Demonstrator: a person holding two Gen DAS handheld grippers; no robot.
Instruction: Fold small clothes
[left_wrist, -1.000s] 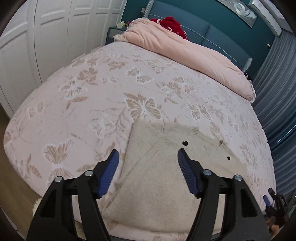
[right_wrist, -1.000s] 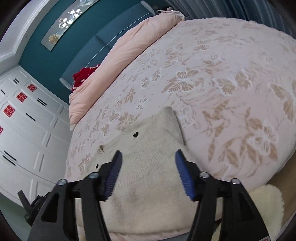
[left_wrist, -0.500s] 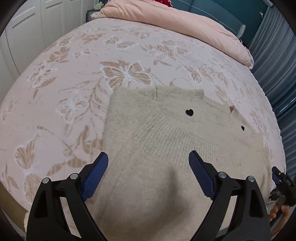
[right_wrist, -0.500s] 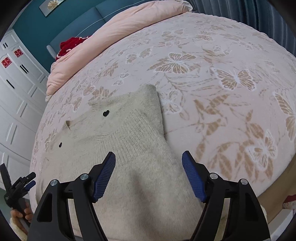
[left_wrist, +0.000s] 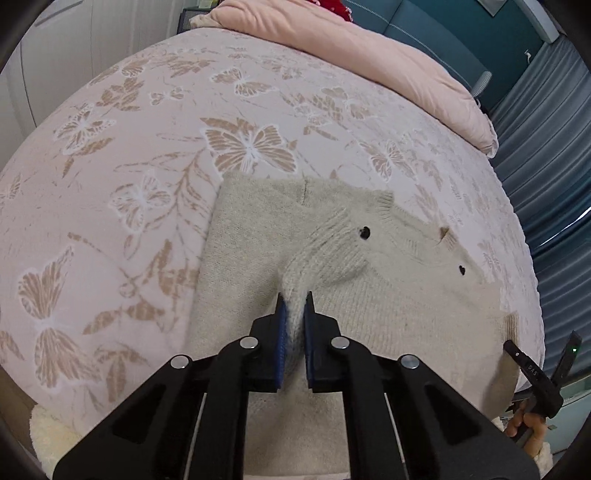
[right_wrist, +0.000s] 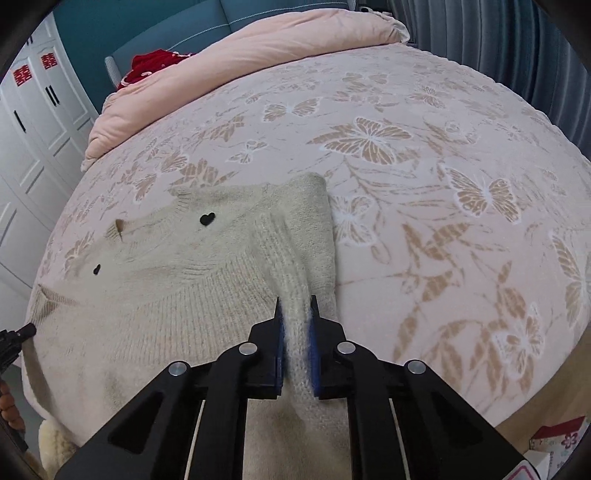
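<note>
A small beige knit sweater with little black heart marks lies flat near the front edge of the bed; it also shows in the right wrist view. My left gripper is shut on a pinched ridge of the sweater's knit on its left side. My right gripper is shut on a pinched ridge of knit on the sweater's right side. The other gripper's tip shows at each view's outer edge.
The bed has a pink butterfly-print cover. A pink duvet and a red item lie at the head. White wardrobe doors stand on one side, blue curtains on the other. A cream fluffy rug lies below.
Both grippers moved down onto the sweater and closed, each pinching up a ridge of knit. Earlier both were open above it.
</note>
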